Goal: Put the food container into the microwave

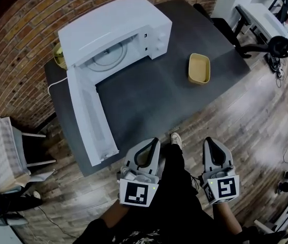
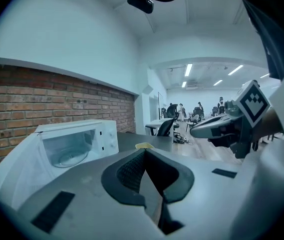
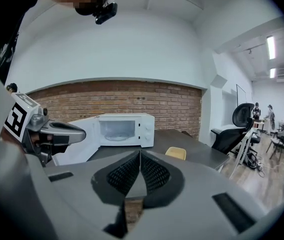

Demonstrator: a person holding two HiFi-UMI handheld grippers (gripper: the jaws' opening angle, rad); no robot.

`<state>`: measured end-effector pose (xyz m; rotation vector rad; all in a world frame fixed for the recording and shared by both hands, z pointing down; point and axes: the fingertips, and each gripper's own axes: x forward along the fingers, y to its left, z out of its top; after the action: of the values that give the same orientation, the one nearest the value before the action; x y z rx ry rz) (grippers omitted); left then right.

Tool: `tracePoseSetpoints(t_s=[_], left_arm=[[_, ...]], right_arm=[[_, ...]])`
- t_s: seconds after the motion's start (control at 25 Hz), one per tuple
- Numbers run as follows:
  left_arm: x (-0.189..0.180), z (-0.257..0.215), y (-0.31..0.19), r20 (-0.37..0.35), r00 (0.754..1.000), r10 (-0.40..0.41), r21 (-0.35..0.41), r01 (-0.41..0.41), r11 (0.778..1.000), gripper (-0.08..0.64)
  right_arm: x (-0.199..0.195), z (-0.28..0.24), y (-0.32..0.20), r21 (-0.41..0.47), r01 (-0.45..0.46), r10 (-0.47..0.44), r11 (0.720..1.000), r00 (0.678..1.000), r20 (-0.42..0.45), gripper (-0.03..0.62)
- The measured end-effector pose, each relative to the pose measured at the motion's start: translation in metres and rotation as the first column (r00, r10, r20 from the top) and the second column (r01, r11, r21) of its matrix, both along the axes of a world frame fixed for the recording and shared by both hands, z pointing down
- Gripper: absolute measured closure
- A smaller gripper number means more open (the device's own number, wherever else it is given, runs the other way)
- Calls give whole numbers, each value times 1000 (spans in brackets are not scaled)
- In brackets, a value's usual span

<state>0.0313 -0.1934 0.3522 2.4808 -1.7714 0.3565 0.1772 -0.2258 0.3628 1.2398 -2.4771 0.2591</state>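
Shallow tan rectangular food container (image 1: pixel 199 68) is placed by the dark table's (image 1: pixel 149 98) right edge; white microwave (image 1: pixel 116 32) is left open-doored; left gripper (image 1: pixel 152 142) and right gripper (image 1: pixel 209 142) are closed, empty.

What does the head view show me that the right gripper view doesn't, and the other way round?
Only the head view: the right claw seen from outside, the person's shoe, and a yellow thing behind the microwave. Only the right gripper view: that claw's jaws shut and empty, and the camera on the person's head. Both: the open microwave, the yellow container on the dark table, and the left claw.
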Motion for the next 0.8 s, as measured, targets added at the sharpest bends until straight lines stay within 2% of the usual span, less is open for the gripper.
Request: tracePoseSetpoints(t_s=[0.12, 0.24, 0.44, 0.56, 0.72, 0.8], left_arm=[[0, 2, -26, 1, 1000, -24, -26, 24, 999, 552], [3, -2, -53, 54, 998, -34, -34, 36, 999, 552], [17, -6, -97, 55, 996, -71, -80, 75, 994, 552], [27, -16, -121, 71, 993, -91, -78, 97, 992, 552], [31, -25, -152, 60, 987, -149, -62, 153, 986, 552], [34, -29, -163, 58, 983, -174, -66, 178, 982, 552]], right_arm=[[4, 4, -32, -6, 21, -22, 1000, 1000, -19, 528], [-1, 12, -62, 23, 83, -83, 996, 996, 10, 528], [4, 22, -114, -15, 138, -137, 990, 990, 23, 528], [9, 26, -144, -43, 166, -165, 985, 986, 26, 528], [1, 8, -179, -1, 249, -249, 969, 968, 39, 528], [1, 8, -192, -8, 282, -282, 959, 959, 35, 528]])
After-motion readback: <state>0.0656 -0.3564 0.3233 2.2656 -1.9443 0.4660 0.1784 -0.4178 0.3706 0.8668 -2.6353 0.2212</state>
